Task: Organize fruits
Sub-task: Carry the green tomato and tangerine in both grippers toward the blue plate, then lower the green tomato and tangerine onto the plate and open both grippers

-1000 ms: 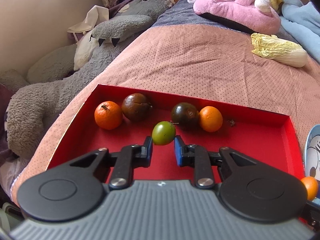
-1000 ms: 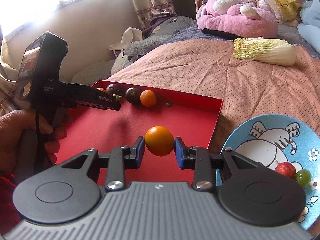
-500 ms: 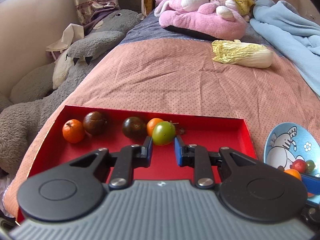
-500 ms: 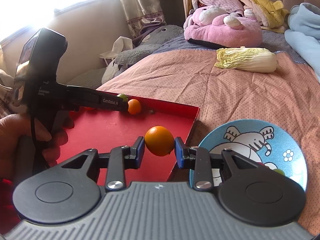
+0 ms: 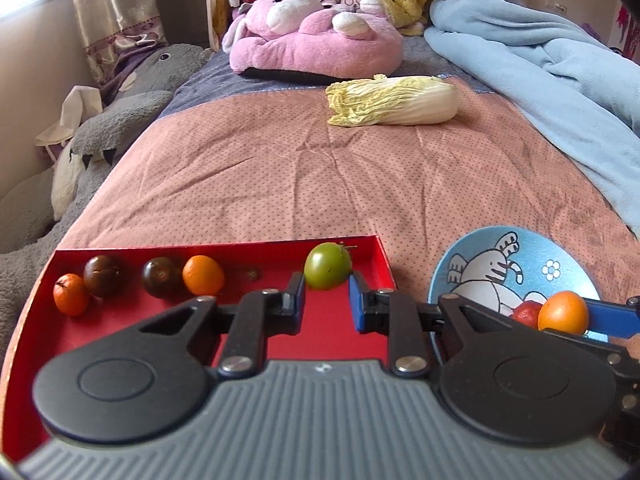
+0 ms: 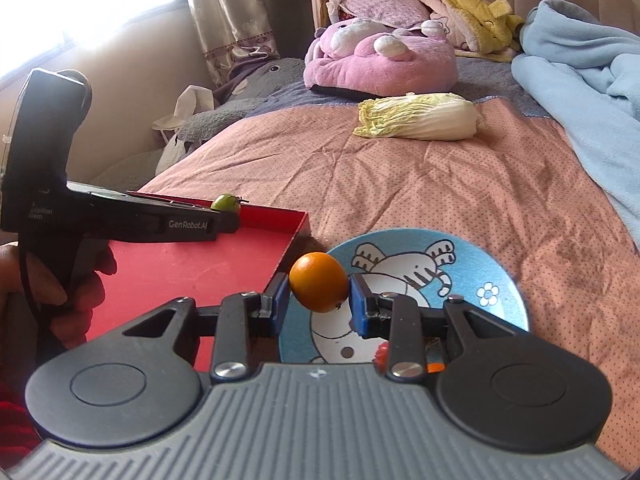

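My left gripper (image 5: 327, 298) is shut on a green tomato (image 5: 328, 266), held above the right end of the red tray (image 5: 340, 244). In the tray's back row lie two oranges (image 5: 203, 275) and two dark fruits (image 5: 161, 277). My right gripper (image 6: 318, 300) is shut on an orange (image 6: 319, 287), held over the left rim of the blue elephant plate (image 6: 500, 280). In the left wrist view the plate (image 5: 480, 248) also holds a red fruit (image 5: 526, 314), and the held orange (image 5: 563, 312) shows beside it.
A napa cabbage (image 5: 394, 100) lies on the pink bedspread (image 5: 320, 168) beyond the tray. A pink plush (image 5: 316, 46), a blue blanket (image 5: 560, 60) and a grey plush (image 5: 100, 128) border the bed. My left hand-held gripper body (image 6: 80, 208) sits over the tray.
Both grippers moved right with their fruit. The left one went from the tray's middle to its right end; the right one went from over the tray to over the plate.
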`<state>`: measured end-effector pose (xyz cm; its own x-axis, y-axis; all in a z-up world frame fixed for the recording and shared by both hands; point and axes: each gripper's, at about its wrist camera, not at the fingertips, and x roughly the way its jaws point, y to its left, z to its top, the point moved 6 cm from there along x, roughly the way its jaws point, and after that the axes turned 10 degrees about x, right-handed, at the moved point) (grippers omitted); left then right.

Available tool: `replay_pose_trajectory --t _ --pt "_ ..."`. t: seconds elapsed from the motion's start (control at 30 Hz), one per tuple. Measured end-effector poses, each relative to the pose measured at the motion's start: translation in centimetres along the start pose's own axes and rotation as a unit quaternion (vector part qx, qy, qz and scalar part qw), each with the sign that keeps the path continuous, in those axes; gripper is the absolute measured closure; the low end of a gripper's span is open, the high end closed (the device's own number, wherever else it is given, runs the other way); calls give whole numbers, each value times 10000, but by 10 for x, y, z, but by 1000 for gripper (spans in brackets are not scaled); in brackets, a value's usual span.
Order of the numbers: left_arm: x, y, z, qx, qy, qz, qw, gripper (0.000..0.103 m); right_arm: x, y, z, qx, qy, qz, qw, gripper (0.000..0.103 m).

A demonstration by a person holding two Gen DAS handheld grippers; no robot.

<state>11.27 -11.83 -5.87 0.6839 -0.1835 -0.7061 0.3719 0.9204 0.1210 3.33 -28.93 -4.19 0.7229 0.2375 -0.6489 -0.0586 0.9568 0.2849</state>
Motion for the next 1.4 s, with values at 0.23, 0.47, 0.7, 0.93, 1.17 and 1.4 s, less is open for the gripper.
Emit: replay_pose_trajectory --t 0.23,0.47,0.7,0.93,1.17,1.4 --pt "-2 -31 -2 384 -75 -352 9986 77 -2 -24 -4 136 -17 -238 9996 65" --pt "-4 -58 -8 753 -132 -701 9946 77 0 -42 -11 225 49 -440 9988 65" --pt "-5 -76 -12 1025 -189 -930 9902 77 1 -63 -16 395 89 -637 9971 65" --pt "-4 -83 -14 1136 -191 -1008 9882 77 9 -66 -16 427 111 -643 9970 65" --pt "-2 -80 -14 1078 -161 -1005 9890 77 19 -70 -14 487 148 -672 9964 65" --pt "0 -83 -14 1104 -155 -1059 9881 77 26 -73 -11 471 135 -716 9962 65"
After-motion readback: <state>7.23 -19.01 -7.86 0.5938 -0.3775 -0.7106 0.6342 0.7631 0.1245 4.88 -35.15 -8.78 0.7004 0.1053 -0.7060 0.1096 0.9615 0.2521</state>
